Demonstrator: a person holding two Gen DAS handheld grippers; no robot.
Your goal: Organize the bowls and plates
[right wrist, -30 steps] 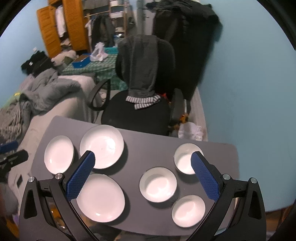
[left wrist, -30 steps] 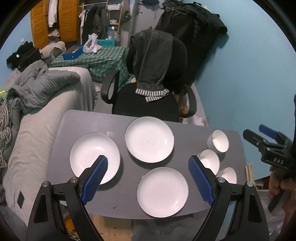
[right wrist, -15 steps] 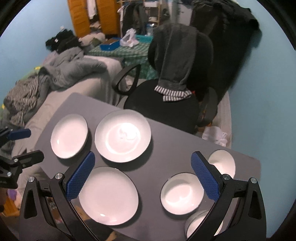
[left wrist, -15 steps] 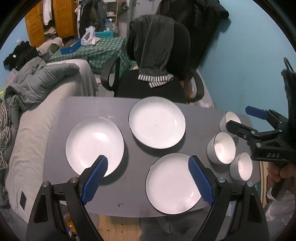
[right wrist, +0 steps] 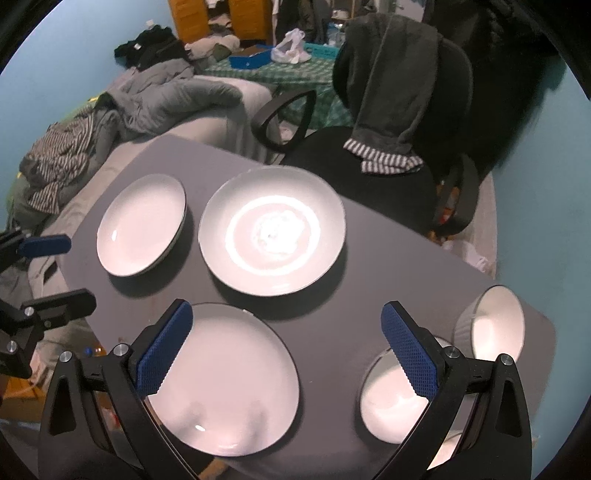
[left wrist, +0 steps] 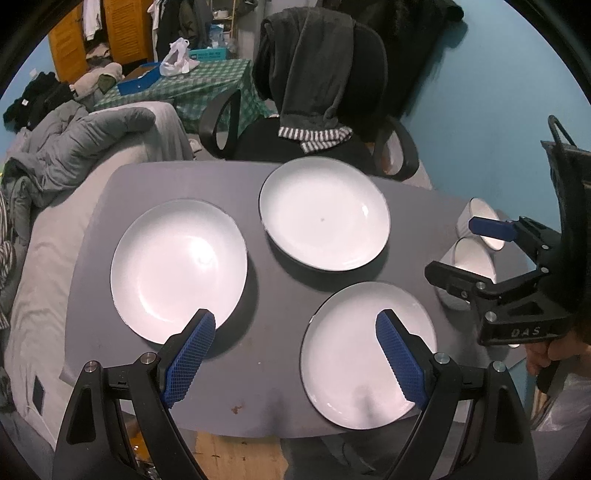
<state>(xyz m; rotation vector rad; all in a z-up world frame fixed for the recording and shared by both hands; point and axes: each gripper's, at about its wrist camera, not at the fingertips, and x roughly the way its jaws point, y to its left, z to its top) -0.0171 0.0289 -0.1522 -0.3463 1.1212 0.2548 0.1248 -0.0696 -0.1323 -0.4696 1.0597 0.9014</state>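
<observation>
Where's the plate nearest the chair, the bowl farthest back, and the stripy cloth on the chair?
plate nearest the chair (left wrist: 324,218), left wrist view, middle of its white face.
farthest bowl (right wrist: 495,325), right wrist view, inside its white hollow.
striped cloth (left wrist: 314,133), left wrist view, its striped hem.

Blue walls (left wrist: 498,92) close the room. At twelve o'clock from the grey tabletop (left wrist: 258,332) stands a black office chair (left wrist: 332,122) with a dark garment over its back. At ten o'clock lies a bed (left wrist: 92,147) heaped with grey bedding, a green checked table (left wrist: 210,85) behind it, and orange wardrobe doors (left wrist: 110,33) at eleven.
</observation>
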